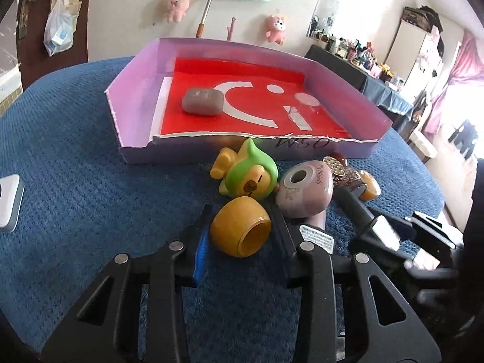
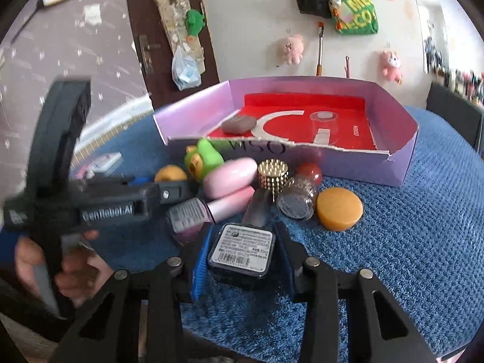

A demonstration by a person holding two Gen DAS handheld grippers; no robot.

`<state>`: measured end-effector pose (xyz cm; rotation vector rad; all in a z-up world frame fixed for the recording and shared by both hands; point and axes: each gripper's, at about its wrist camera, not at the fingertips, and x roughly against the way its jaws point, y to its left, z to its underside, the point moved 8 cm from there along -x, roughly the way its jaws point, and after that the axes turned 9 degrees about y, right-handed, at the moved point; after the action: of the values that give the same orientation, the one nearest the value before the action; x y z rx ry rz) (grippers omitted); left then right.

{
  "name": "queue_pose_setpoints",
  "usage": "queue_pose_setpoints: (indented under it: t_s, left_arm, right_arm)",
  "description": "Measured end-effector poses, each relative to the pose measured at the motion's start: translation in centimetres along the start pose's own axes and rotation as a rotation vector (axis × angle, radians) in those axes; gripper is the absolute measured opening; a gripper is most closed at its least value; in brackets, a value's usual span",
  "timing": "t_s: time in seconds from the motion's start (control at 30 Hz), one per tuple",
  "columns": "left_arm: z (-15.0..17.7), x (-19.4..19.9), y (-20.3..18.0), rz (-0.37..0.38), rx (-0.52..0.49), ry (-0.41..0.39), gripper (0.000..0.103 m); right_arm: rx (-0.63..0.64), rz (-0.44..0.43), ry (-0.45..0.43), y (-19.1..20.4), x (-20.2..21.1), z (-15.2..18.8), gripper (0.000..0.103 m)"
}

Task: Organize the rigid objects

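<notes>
The left gripper (image 1: 242, 227) has its fingers pressed against both sides of a yellow ring (image 1: 240, 230), a thick glossy band lying on its side with its hole toward the camera. The right gripper (image 2: 240, 249) is clamped on a dark bottle (image 2: 242, 249), squarish, its flat base with a white printed label and barcode facing the camera, its neck pointing away into the pile. In the right wrist view a hand (image 2: 72, 260) grips the left gripper's handle.

Both rest on a blue textured cloth (image 1: 75, 181), near its front edge. Just past the ring lies a toy (image 1: 246, 172), a yellow figure in a green hood, tipped on its back. Beside it is a pink bottle (image 2: 230, 177) with a rounded glossy body and a paler neck. Next to that come a gold studded cap (image 2: 272, 174), a glittery jar (image 2: 298, 198) on its side, a red ball (image 2: 308, 171) and a flat yellow disc (image 2: 339, 208), all touching or nearly so.

Behind the pile, toward the cloth's far edge, stands a shallow lilac box (image 1: 136, 90) with a torn front wall and a red floor. A grey rounded case (image 1: 202, 101) lies in its left part, apart from the walls.
</notes>
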<state>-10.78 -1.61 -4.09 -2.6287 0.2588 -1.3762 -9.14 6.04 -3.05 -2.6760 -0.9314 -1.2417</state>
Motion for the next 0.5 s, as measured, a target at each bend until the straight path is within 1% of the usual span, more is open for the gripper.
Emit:
queue_pose_setpoints:
  t_s: [0.07,0.23,0.5]
  left_arm:
    - [0.0,0.4,0.2,0.003,0.008,-0.006,0.033]
    - [-0.2,1.6,0.2,0.006,0.01,-0.032,0.033]
    - [-0.5,2.5,0.0,0.007,0.002,-0.054,0.033]
  right_arm:
    - [-0.005,-0.022,-0.013,0.2,0.5,-0.5,0.042]
    - [0.01,-0.043,-0.039,1.0,1.5,-1.5,0.042]
    - [0.037,-0.043,-0.063,1.5,2.3,-2.8,0.042]
